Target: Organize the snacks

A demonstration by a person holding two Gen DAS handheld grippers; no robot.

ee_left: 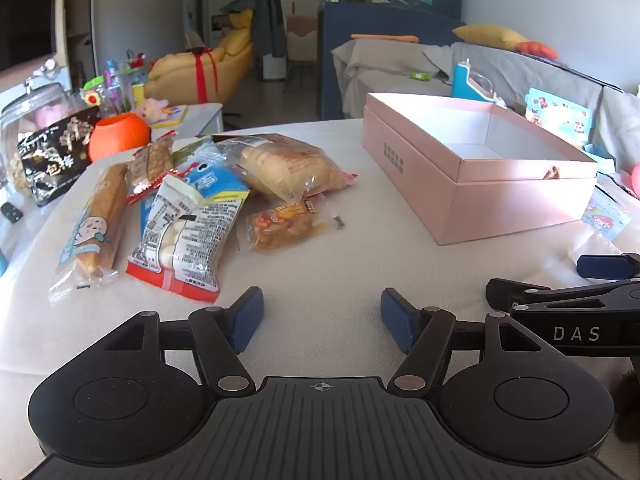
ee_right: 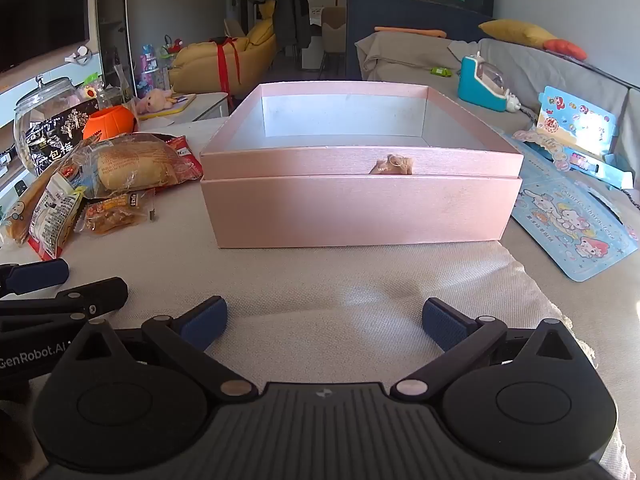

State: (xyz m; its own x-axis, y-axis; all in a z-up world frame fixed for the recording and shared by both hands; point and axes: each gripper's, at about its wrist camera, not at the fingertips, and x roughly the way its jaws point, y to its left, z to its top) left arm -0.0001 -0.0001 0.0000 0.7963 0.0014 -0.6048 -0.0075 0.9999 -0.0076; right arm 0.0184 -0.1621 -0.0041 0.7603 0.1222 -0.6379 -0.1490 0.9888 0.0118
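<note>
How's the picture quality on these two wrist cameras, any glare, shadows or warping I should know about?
Left wrist view: sunlight blows out the far rim of the pink box, and the wrappers in the snack pile glint; edges curve from the fisheye. Right wrist view: the box interior sits in shade, a bright patch falls on the tablecloth at the right edge, and the walls bow. Both are sharp.

One pink box (ee_right: 360, 200); six snack packets (ee_left: 188, 236).

Snack packets (ee_left: 188, 208) lying heaped, overlapping, at near left on the cloth | pink box (ee_right: 360, 184) sitting open and empty at right, well apart from them
</note>
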